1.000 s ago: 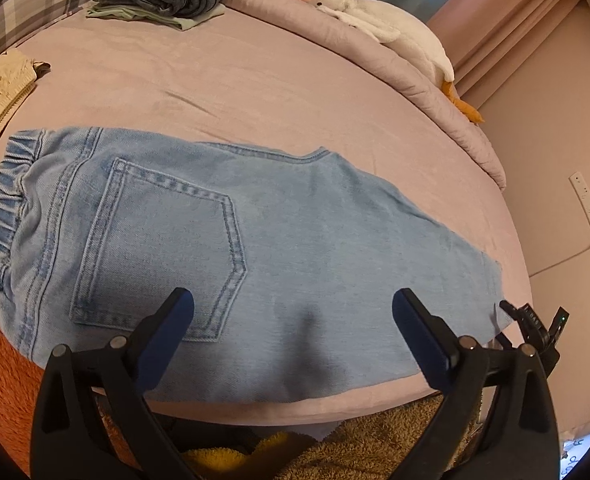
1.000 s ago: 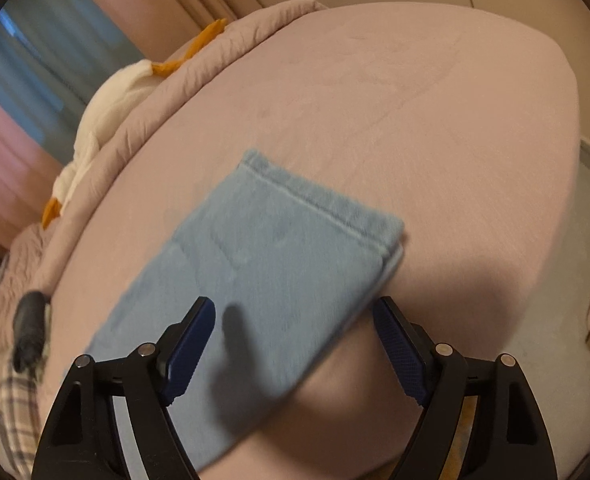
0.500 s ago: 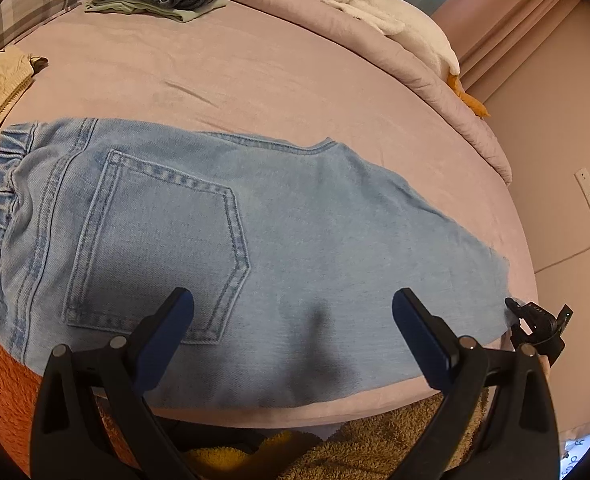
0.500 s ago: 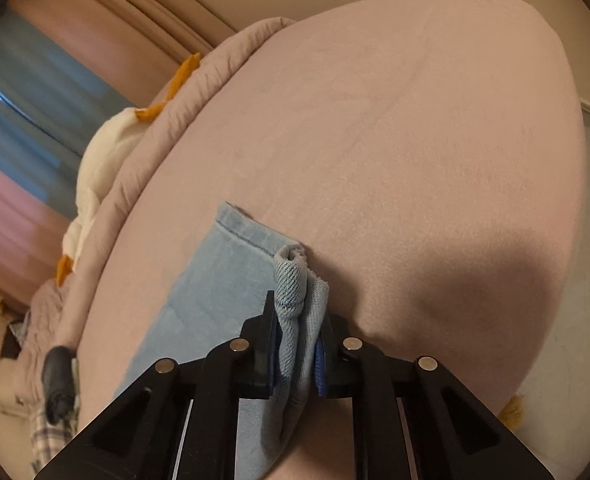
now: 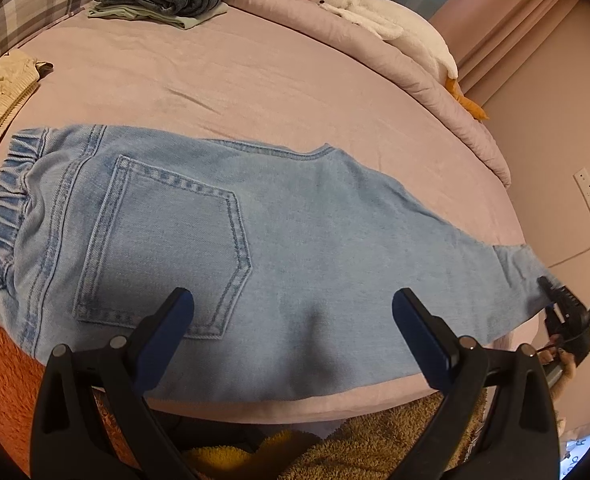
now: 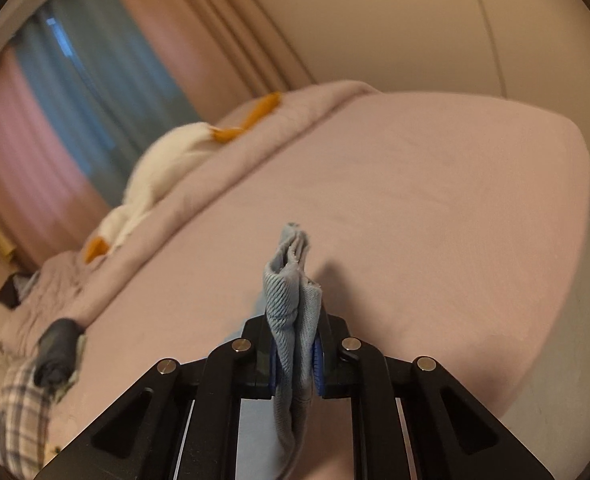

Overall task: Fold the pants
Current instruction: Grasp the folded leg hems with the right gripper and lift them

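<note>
Right gripper (image 6: 295, 364), jaws clamped on the bunched leg hem of the light-blue jeans (image 5: 255, 240), which lie flat, back pocket up, across the pink bed (image 5: 255, 80); left gripper (image 5: 291, 320), jaws apart, hovers above their near edge.

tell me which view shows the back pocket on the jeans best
The left wrist view. The back pocket lies flat and fully visible on the jeans. The right wrist view shows only the bunched leg hem clamped in the right gripper, no pocket.
</note>
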`<act>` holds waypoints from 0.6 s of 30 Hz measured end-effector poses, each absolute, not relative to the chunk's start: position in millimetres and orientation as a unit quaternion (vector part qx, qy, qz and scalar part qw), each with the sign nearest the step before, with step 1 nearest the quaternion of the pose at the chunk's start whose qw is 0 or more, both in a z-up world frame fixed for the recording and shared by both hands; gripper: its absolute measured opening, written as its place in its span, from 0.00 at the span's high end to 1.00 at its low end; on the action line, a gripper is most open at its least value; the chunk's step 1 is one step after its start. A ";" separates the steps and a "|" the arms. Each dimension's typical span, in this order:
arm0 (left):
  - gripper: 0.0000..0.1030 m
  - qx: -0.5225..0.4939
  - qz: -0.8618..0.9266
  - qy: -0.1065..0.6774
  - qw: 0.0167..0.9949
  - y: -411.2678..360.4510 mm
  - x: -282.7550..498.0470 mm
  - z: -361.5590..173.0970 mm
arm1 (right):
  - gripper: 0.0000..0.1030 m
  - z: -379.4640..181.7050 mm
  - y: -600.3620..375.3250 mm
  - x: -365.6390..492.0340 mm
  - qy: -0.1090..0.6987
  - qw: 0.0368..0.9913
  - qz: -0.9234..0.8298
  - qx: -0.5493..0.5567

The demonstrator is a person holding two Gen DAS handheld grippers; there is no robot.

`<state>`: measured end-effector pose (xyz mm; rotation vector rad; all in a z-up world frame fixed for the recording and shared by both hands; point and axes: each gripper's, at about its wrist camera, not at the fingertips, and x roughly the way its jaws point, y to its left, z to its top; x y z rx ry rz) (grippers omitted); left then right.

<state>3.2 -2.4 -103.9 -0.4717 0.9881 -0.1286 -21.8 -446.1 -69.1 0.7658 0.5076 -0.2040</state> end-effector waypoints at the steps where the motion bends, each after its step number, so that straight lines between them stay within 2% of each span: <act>1: 0.03 -0.224 -0.061 0.469 0.852 -2.8 2.9 -103.2 | 0.86 -64.5 -443.9 -22.0 0.240 0.894 -0.089 0.368; 8: 0.03 -0.225 -0.060 0.464 0.855 -2.1 -0.6 -99.1 | 0.87 -25.8 -410.4 -16.4 0.214 0.922 -0.014 0.324; 18: 0.03 -0.228 -0.057 0.459 0.857 1.6 -6.4 -95.9 | 0.87 -12.9 -377.7 -6.8 0.219 0.936 0.037 0.274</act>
